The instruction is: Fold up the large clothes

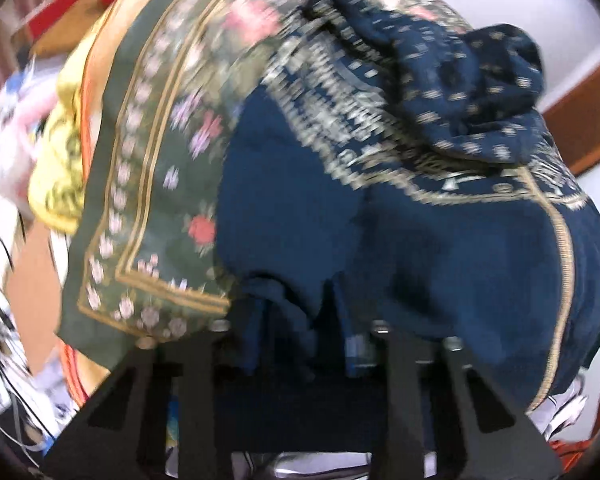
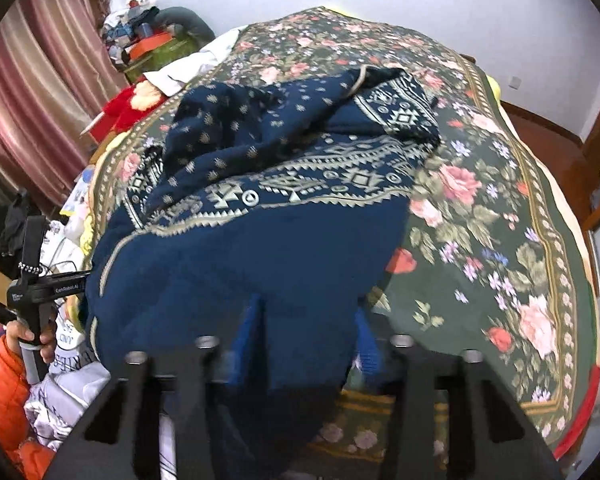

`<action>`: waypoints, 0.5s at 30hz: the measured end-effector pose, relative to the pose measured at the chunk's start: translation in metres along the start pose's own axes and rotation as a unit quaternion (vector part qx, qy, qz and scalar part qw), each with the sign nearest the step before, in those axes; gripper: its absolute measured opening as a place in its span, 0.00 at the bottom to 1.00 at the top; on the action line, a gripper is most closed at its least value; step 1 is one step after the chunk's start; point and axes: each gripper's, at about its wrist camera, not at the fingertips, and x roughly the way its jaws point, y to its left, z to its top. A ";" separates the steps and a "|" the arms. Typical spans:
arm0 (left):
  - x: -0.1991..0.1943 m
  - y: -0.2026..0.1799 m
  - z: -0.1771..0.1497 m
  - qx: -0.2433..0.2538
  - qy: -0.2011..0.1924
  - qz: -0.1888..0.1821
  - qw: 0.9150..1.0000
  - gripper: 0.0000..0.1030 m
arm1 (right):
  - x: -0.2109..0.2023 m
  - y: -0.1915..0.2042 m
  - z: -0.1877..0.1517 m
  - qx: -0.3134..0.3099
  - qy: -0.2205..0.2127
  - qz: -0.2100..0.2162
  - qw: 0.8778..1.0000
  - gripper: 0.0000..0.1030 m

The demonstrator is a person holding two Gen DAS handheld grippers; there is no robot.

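A large navy garment with gold geometric bands [image 2: 260, 216] lies bunched on a bed covered by a green floral spread [image 2: 480, 208]. In the left wrist view the garment [image 1: 380, 216] fills the middle, blurred. My left gripper [image 1: 300, 320] is shut on the garment's near hem; cloth drapes between its fingers. My right gripper [image 2: 308, 320] is shut on the same hem further along, with blue cloth pinched between its fingers. The left gripper's handle [image 2: 36, 280] shows at the left of the right wrist view, held by a hand.
A pile of red, white and green items [image 2: 148, 52] sits at the bed's far left by pink curtains [image 2: 40, 92]. White printed clothes [image 2: 68, 392] lie at the near left. Wooden furniture [image 2: 596, 168] stands at the right. A yellow cloth [image 1: 60, 168] hangs off the bed edge.
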 end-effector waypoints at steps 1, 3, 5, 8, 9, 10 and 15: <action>-0.005 -0.007 0.003 0.010 -0.006 -0.003 1.000 0.15 | 0.001 -0.002 0.002 0.007 0.000 0.010 1.000 0.23; -0.017 -0.021 0.009 0.030 -0.026 -0.013 0.999 0.08 | 0.003 -0.008 0.008 0.026 0.003 0.031 0.999 0.15; -0.032 -0.038 0.017 0.047 -0.050 -0.022 0.997 0.06 | 0.005 -0.012 0.014 0.040 0.006 0.049 0.998 0.12; -0.057 -0.062 0.036 0.065 -0.081 -0.050 0.993 0.05 | 0.005 -0.016 0.024 0.049 0.005 0.070 0.996 0.10; -0.064 -0.066 0.044 0.069 -0.090 -0.058 0.992 0.05 | 0.003 -0.015 0.027 0.046 0.000 0.072 0.996 0.09; -0.071 -0.069 0.053 0.072 -0.099 -0.067 0.990 0.04 | 0.000 -0.014 0.032 0.043 -0.008 0.075 0.996 0.09; -0.099 -0.092 0.103 0.073 -0.128 -0.132 0.980 0.04 | -0.007 -0.010 0.066 0.037 -0.035 0.095 0.994 0.08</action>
